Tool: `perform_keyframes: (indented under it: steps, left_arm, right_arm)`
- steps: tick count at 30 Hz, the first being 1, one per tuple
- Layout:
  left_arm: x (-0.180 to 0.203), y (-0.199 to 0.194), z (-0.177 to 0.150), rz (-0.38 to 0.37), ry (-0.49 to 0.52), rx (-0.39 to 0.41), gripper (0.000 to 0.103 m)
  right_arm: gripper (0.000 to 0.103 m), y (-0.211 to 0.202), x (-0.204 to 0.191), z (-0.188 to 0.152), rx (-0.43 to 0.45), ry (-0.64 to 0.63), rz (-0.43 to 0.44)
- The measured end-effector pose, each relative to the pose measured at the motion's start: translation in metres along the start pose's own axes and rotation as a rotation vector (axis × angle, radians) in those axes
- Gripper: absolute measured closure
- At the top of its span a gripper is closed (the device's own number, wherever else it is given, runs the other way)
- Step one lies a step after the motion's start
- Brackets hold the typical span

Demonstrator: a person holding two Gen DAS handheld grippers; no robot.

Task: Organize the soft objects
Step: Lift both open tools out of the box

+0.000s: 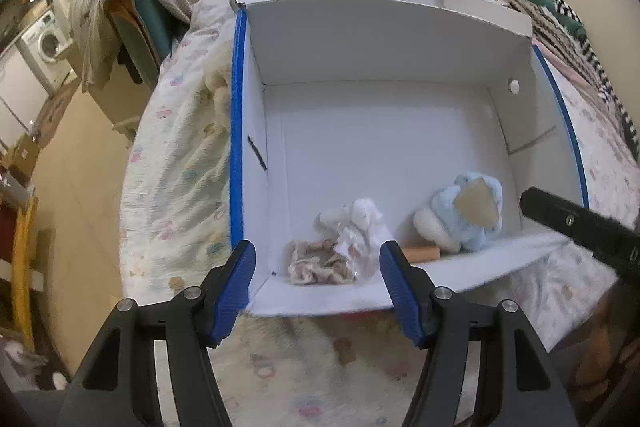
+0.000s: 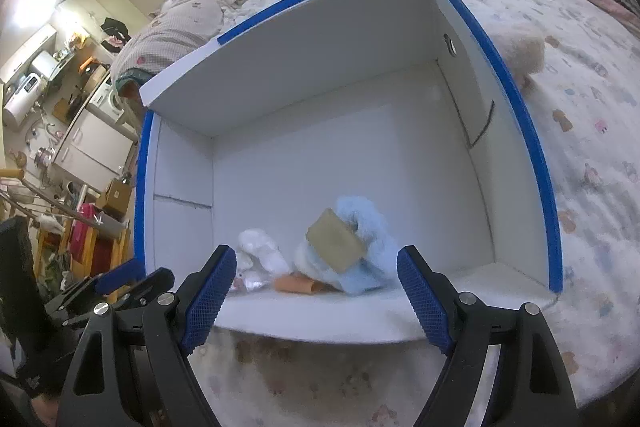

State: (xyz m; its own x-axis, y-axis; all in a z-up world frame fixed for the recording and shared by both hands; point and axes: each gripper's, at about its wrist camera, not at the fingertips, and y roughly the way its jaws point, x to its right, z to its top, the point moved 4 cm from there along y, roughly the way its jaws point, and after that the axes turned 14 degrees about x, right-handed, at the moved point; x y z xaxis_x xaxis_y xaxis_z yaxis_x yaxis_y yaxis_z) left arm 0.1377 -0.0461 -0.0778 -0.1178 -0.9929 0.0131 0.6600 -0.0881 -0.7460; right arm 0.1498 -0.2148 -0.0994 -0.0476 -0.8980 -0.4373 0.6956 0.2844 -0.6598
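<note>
A white cardboard box [image 1: 384, 39] with blue tape along its rims sits open on a bed [image 1: 180, 163] covered in a crinkled, pastel-printed quilt. Its floor is smooth and flat, mostly bare.

Three soft things lie bunched along the box's near wall. In the left wrist view a pale blue plush [image 1: 460, 223] sits at 5 o'clock on the floor: fluffy pile, rounded lobes, with a flat tan panel facing up and toward the right wall. Its long axis runs roughly along the near wall. A short orange-brown cylinder [image 1: 420, 253], smooth, lies on its side just beside the plush, axis parallel to the wall. At 6 o'clock a white plush [image 1: 362, 217] leans over a crumpled clear wrapper and a mottled brown-cream furry piece [image 1: 316, 263].

The left gripper [image 1: 318, 267] hangs above the near wall, jaws released, empty. The right gripper [image 2: 316, 287] hovers likewise, jaws spread wider, gripping nothing. A beige fluffy toy [image 2: 524, 55] lies on the quilt outside the box at 2 o'clock in the right view.
</note>
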Motion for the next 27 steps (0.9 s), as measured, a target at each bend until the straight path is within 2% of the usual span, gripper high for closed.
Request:
perform_keyframes:
  steps: [4, 15, 27]
  left_arm:
    - [-0.002, -0.01, -0.007, 0.014, 0.024, 0.023, 0.042]
    - [-0.022, -0.028, -0.026, 0.031, -0.016, 0.032, 0.042]
    - [-0.028, -0.023, -0.059, 0.032, -0.051, -0.044, 0.042]
  right_arm:
    - [0.015, -0.009, 0.0, -0.004, 0.01, -0.017, -0.005]
    - [0.015, -0.034, 0.0, -0.013, 0.055, 0.004, 0.009]
    - [0.015, -0.043, -0.002, -0.044, 0.019, 0.062, 0.031]
